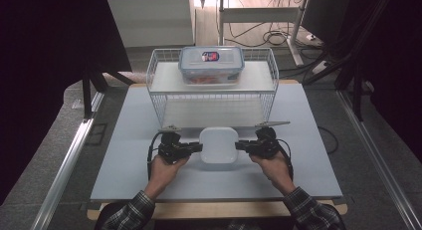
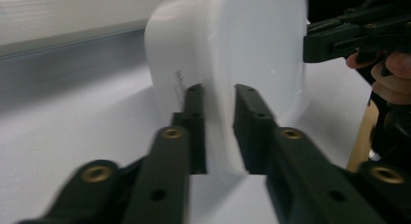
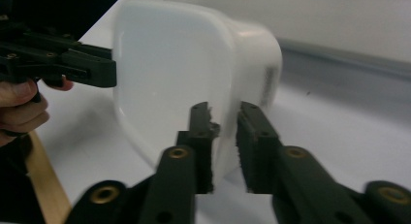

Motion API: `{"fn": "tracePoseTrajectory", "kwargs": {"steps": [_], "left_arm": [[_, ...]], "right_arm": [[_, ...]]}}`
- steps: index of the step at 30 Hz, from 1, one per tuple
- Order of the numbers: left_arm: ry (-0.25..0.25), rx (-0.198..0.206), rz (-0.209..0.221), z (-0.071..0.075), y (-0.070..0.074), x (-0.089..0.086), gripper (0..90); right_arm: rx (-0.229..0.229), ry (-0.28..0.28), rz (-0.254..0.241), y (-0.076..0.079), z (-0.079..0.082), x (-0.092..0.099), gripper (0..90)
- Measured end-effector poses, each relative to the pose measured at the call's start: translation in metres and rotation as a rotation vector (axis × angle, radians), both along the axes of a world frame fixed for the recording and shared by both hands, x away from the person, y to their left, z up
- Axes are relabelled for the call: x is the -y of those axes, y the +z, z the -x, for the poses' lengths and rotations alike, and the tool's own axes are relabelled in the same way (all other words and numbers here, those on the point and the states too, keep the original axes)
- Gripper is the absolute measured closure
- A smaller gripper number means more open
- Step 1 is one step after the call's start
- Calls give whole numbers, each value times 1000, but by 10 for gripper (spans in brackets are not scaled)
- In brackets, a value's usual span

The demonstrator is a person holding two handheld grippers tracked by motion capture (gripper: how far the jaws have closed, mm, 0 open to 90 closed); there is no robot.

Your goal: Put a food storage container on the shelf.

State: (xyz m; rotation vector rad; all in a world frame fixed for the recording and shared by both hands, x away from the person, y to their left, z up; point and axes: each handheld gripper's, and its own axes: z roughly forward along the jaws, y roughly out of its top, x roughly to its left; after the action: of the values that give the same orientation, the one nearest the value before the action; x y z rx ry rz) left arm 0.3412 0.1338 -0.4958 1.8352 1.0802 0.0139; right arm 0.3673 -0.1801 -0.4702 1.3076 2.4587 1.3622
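White plastic marks the square container (image 1: pixel 218 145) resting on the pale table (image 1: pixel 124 155), just in front of the wire basket (image 1: pixel 159 98). At its left edge, the left gripper (image 1: pixel 198 147) has its jaws pinched on the rim. At its right edge, the right gripper (image 1: pixel 239 145) clamps the opposite rim. A lidded food box (image 1: pixel 211 64) sits atop the basket.

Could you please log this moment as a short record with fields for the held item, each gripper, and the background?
held item: white container, upside down on the table
left gripper: shut on the container's left edge
right gripper: shut on its right edge
behind: wire basket
on the basket: clear lidded box
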Motion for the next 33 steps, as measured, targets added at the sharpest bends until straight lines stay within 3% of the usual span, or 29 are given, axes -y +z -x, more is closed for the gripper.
{"fn": "tracePoseTrajectory", "kwargs": {"steps": [4, 19, 33], "left_arm": [[12, 13, -14, 1, 1, 1, 790], [23, 81, -9, 5, 23, -7, 789], [40, 146, -21, 1, 59, -17, 788]], "right_arm": [[46, 0, 33, 1, 3, -3, 778], [157, 18, -4, 25, 10, -8, 783], [217, 42, -28, 57, 2, -17, 786]]}}
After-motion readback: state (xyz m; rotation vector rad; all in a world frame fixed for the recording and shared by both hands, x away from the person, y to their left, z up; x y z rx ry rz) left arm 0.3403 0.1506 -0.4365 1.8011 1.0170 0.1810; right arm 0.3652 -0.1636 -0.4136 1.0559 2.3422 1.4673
